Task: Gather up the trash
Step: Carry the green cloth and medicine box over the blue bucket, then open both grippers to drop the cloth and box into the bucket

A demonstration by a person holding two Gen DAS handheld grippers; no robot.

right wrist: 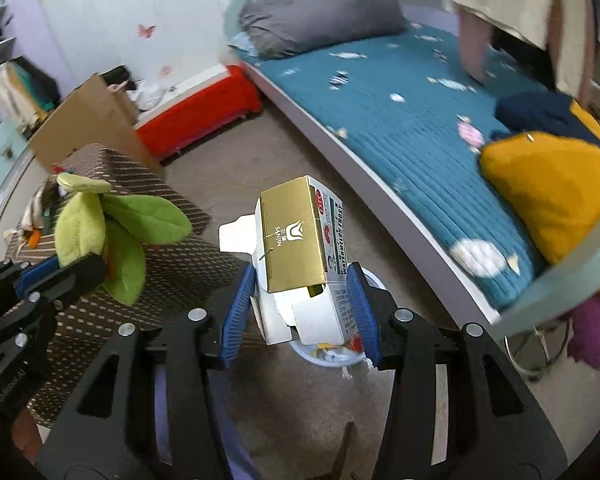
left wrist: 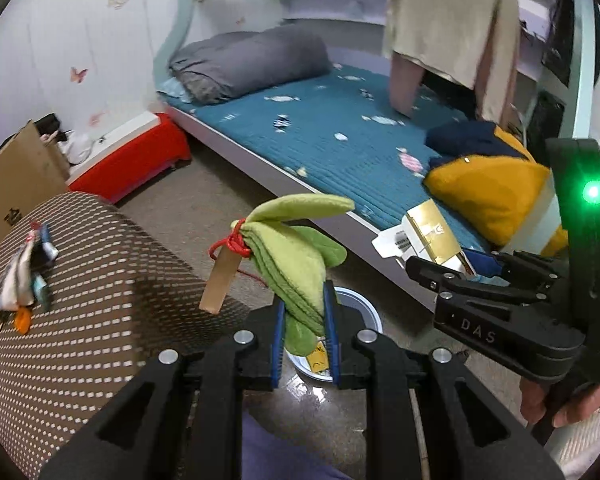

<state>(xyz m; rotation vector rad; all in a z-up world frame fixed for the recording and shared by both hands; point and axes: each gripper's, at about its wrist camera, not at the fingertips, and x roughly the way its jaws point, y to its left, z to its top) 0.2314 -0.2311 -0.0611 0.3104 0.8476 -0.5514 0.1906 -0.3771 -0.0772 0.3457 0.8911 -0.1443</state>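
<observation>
Two grippers, both loaded. Left gripper [left wrist: 304, 332]: fingers pinch a green plush leaf bundle [left wrist: 296, 256] by its lower end, blue pads pressed on both sides of the fabric. Most of the bundle sticks out past the fingertips, up and to the left; a red string [left wrist: 236, 242] ties it near the top and a tan tag [left wrist: 220, 282] hangs from that knot, clear of the fingers.

Right gripper [right wrist: 300, 312]: fingers clamp a gold-and-white carton [right wrist: 296, 248] across its lower white part, one blue pad on each side. The gold half stands above the fingertips, slightly tilted; the bottom flaps look torn open.

Both loads hang over a small pale bin [right wrist: 332, 354] on the floor, seen just behind and below each pair of fingers, with scraps already inside. Cannot tell how high above it.

Left of the bin: brown woven stool [left wrist: 80, 280] with crumpled wrappers [left wrist: 20, 280] on top. Behind: bed [left wrist: 340, 148], blue quilt, grey pillow [left wrist: 248, 60], yellow cushion [left wrist: 488, 196]. A person kneels on the bed at the far side.
</observation>
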